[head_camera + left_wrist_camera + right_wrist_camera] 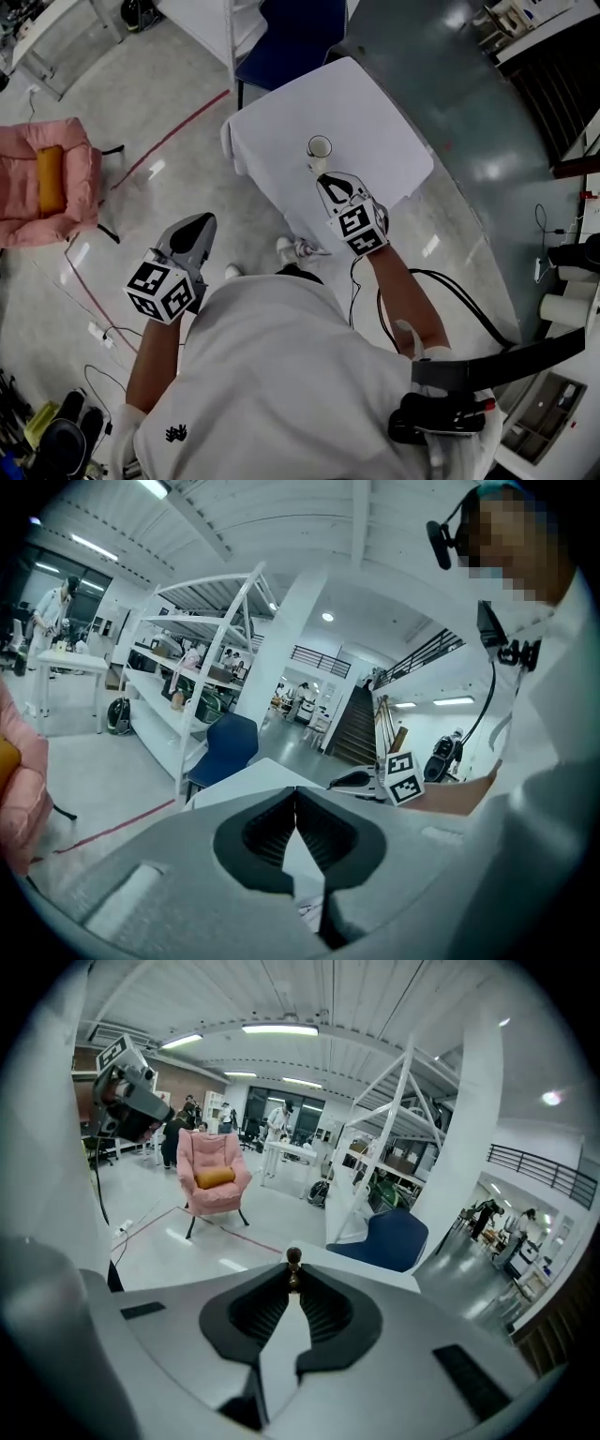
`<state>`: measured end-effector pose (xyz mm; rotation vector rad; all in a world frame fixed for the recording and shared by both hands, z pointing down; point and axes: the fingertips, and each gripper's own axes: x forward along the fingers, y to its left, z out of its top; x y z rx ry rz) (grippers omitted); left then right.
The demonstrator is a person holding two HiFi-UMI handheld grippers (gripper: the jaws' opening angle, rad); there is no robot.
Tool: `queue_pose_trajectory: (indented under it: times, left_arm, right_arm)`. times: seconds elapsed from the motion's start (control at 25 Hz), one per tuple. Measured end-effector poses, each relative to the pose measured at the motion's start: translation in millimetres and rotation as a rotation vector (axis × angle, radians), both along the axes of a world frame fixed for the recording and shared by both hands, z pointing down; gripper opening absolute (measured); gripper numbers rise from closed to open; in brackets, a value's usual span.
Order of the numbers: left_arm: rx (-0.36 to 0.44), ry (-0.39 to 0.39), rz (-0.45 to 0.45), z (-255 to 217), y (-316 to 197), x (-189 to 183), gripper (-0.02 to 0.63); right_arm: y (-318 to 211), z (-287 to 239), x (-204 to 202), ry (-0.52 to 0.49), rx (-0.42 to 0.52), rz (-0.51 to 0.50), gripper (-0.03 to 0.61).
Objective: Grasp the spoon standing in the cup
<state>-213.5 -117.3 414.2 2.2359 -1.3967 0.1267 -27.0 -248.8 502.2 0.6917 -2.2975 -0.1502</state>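
On the white table (pixel 375 122) stands the cup (pixel 319 147), a small pale one seen from above, near the table's middle and towards the person. The spoon (pixel 293 1260) shows best in the right gripper view: a thin handle with a dark knob on top, rising just past the jaw tips. In the head view a pale sliver at the cup's near rim may be the same handle, though it is too small there to say whether its bowl sits inside the cup.

The right gripper (pixel 293 1283) has its jaws drawn in almost together, the dark ribbed pads pinching the handle just below the knob. From above, its tip lies just beside the cup's near edge, with its marker cube behind it over the table's front edge.

The left gripper (pixel 296 799) has its jaws closed tip to tip with nothing between them. It hangs well apart from the table, over the floor at the person's left side.

Beyond the table's far side stands a blue chair (pixel 291 37), and a pink armchair (pixel 47 183) with a yellow cushion sits well off to the left.
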Motion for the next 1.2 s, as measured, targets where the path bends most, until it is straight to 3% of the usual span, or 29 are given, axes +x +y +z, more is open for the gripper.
queue_pose_trajectory:
  times: [0.4,0.64,0.8,1.2]
  left_arm:
    - [0.011,0.021,0.063,7.5,49.2,-28.4,0.012]
    - [0.021,-0.034,0.108,10.5,69.6,-32.9,0.012]
    - [0.027,-0.077,0.137,15.0,81.7,-36.8,0.012]
    - [0.016,-0.059,0.173,17.9,103.4,-39.2,0.012]
  right_arm:
    - [101.0,-42.7,-34.9,-0.054,-0.007,0.061,0.044]
    - [145.3,-45.9,-46.5,-0.069,-0.032,0.081,0.044]
    - [165.7,-45.7,-58.7,-0.071,-0.038,0.081,0.044]
    - [192.1,-57.1,-72.1,-0.079,-0.019,0.086,0.044]
